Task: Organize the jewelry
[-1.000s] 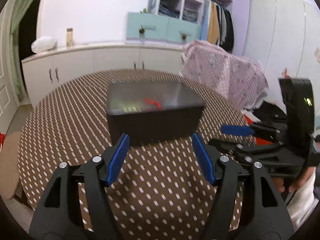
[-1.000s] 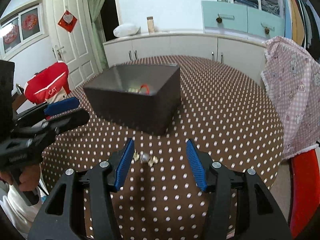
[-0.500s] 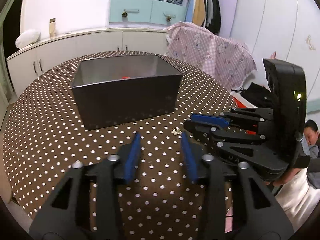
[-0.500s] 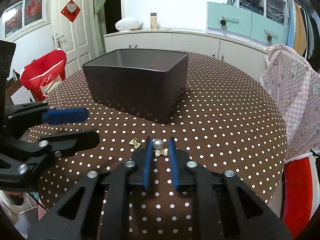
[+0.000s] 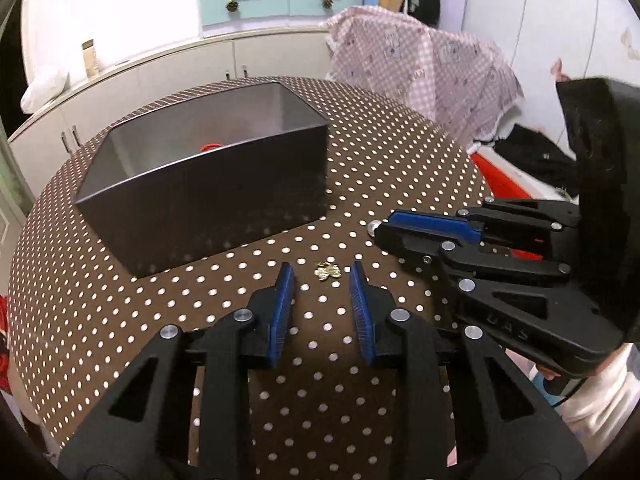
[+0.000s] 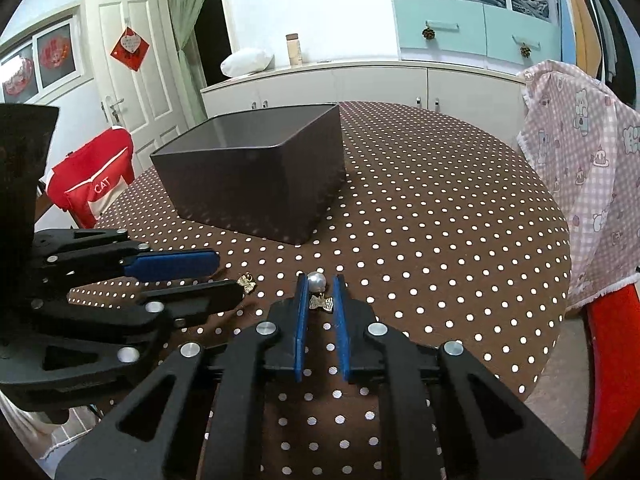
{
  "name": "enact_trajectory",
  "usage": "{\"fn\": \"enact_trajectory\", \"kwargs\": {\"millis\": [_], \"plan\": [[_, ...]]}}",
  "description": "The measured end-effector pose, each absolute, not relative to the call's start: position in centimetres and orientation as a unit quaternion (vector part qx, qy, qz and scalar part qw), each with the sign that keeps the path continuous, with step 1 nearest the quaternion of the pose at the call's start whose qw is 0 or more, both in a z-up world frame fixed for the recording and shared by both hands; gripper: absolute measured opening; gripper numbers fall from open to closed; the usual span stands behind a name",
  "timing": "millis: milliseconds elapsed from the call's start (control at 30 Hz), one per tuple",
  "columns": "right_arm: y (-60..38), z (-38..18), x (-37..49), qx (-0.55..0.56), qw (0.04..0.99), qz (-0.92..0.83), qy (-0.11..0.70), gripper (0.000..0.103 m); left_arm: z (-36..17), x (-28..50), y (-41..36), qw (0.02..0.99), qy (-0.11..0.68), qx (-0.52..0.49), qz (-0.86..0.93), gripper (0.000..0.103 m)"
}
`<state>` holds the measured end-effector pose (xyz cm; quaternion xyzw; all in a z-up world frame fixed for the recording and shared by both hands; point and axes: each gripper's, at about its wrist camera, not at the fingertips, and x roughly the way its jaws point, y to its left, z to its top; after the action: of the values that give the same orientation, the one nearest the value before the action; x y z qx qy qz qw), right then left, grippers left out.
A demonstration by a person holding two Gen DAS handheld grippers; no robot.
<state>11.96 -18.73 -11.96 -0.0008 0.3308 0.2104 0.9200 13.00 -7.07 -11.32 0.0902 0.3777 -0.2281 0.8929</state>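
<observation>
A dark open box [image 5: 208,184] stands on the brown polka-dot table [image 5: 120,320], with something red [image 5: 211,146] inside; it also shows in the right wrist view [image 6: 256,176]. My left gripper [image 5: 322,272] is open, low over the table, with a small gold bow earring [image 5: 327,271] lying between its fingertips. My right gripper [image 6: 320,286] is narrowly open around a pearl earring [image 6: 316,280] with a gold bow [image 6: 322,302], which lies on the table. The left gripper [image 6: 192,276] and the first gold earring [image 6: 247,281] also show in the right wrist view.
A chair draped in pink checked cloth [image 6: 580,168] stands at the table's right edge. A red chair cover [image 6: 92,180] is at the left. White cabinets [image 6: 360,84] run behind the table. The two grippers are close side by side in front of the box.
Both grippers have lowered toward the table and narrowed their jaws. The left now frames the gold earring. The right stays around the pearl earring, a little closer.
</observation>
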Motion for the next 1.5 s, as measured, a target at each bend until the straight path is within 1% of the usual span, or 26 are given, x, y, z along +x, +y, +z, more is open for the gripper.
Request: {"fn": "enact_trajectory", "kwargs": {"millis": [33, 67, 100, 133, 200, 467, 533, 567, 733, 867, 933, 967, 1000, 1033, 1067, 1133, 1167, 1233, 1300, 1333, 1400, 1500], "plan": [[-18.8, -12.0, 11.9, -0.002, 0.920, 0.211, 0.330, 0.011, -11.5, 13.1, -7.4, 0.891, 0.382, 0.100, -0.225, 0.029], [-18.8, -12.0, 11.8, -0.004, 0.920, 0.212, 0.329, 0.011, -11.5, 12.9, -7.7, 0.893, 0.377, 0.113, -0.220, 0.025], [-18.9, -12.1, 11.7, -0.003, 0.921, 0.212, 0.328, 0.011, -11.5, 12.9, -7.9, 0.893, 0.374, 0.120, -0.219, 0.018], [-19.0, -12.1, 11.6, -0.002, 0.921, 0.212, 0.328, 0.011, -11.5, 12.9, -8.1, 0.893, 0.373, 0.122, -0.220, 0.017], [-19.0, -12.1, 11.3, -0.001, 0.922, 0.209, 0.327, 0.011, -11.5, 13.1, -8.3, 0.892, 0.372, 0.121, -0.224, 0.011], [-19.5, -12.2, 10.4, -0.001, 0.924, 0.212, 0.318, 0.013, -11.5, 12.5, -8.4, 0.897, 0.356, 0.140, -0.222, 0.011], [-19.4, -12.2, 10.4, -0.006, 0.924, 0.215, 0.316, 0.014, -11.4, 12.0, -8.3, 0.901, 0.345, 0.141, -0.220, 0.011], [-19.3, -12.2, 10.4, -0.009, 0.924, 0.217, 0.315, 0.014, -11.4, 11.8, -8.1, 0.903, 0.341, 0.141, -0.221, 0.009], [-18.5, -12.4, 10.7, -0.034, 0.926, 0.212, 0.310, 0.017, -11.4, 11.5, -8.0, 0.907, 0.334, 0.143, -0.214, 0.009], [-17.8, -12.6, 11.0, -0.063, 0.929, 0.206, 0.300, 0.017, -11.2, 10.6, -7.9, 0.912, 0.314, 0.147, -0.219, 0.009], [-18.0, -12.6, 11.1, -0.060, 0.929, 0.205, 0.301, 0.015, -11.2, 10.4, -7.9, 0.912, 0.312, 0.150, -0.220, 0.010], [-18.2, -12.6, 11.1, -0.058, 0.929, 0.205, 0.302, 0.014, -11.4, 10.4, -7.9, 0.911, 0.318, 0.152, -0.213, 0.019], [-18.3, -12.7, 11.1, -0.056, 0.929, 0.206, 0.302, 0.013, -11.6, 10.7, -8.1, 0.909, 0.329, 0.157, -0.200, 0.037], [-18.3, -12.7, 11.0, -0.054, 0.930, 0.204, 0.300, 0.011, -11.5, 10.8, -8.2, 0.908, 0.333, 0.157, -0.200, 0.046], [-18.4, -12.7, 11.0, -0.051, 0.931, 0.202, 0.299, 0.011, -11.3, 10.7, -8.2, 0.909, 0.329, 0.153, -0.206, 0.049], [-18.6, -12.7, 11.0, -0.045, 0.932, 0.202, 0.298, 0.010, -11.2, 10.6, -8.6, 0.907, 0.324, 0.163, -0.213, 0.049], [-18.7, -12.7, 10.9, -0.046, 0.932, 0.200, 0.297, 0.010, -11.3, 10.7, -8.7, 0.905, 0.328, 0.168, -0.212, 0.047], [-18.6, -12.7, 10.9, -0.046, 0.933, 0.198, 0.296, 0.009, -11.4, 11.3, -9.0, 0.898, 0.344, 0.169, -0.216, 0.037], [-18.8, -12.6, 11.0, -0.038, 0.933, 0.197, 0.299, 0.009, -11.3, 12.0, -9.0, 0.893, 0.354, 0.156, -0.229, 0.021], [-18.8, -12.6, 11.0, -0.036, 0.932, 0.198, 0.300, 0.009, -11.3, 12.1, -9.1, 0.893, 0.354, 0.159, -0.229, 0.015], [-18.9, -12.6, 10.8, -0.035, 0.932, 0.199, 0.300, 0.009, -11.4, 11.8, -9.5, 0.892, 0.348, 0.176, -0.229, 0.009], [-19.0, -12.5, 10.7, -0.037, 0.933, 0.197, 0.300, 0.009, -11.5, 11.2, -9.9, 0.895, 0.333, 0.202, -0.218, 0.009]]}}
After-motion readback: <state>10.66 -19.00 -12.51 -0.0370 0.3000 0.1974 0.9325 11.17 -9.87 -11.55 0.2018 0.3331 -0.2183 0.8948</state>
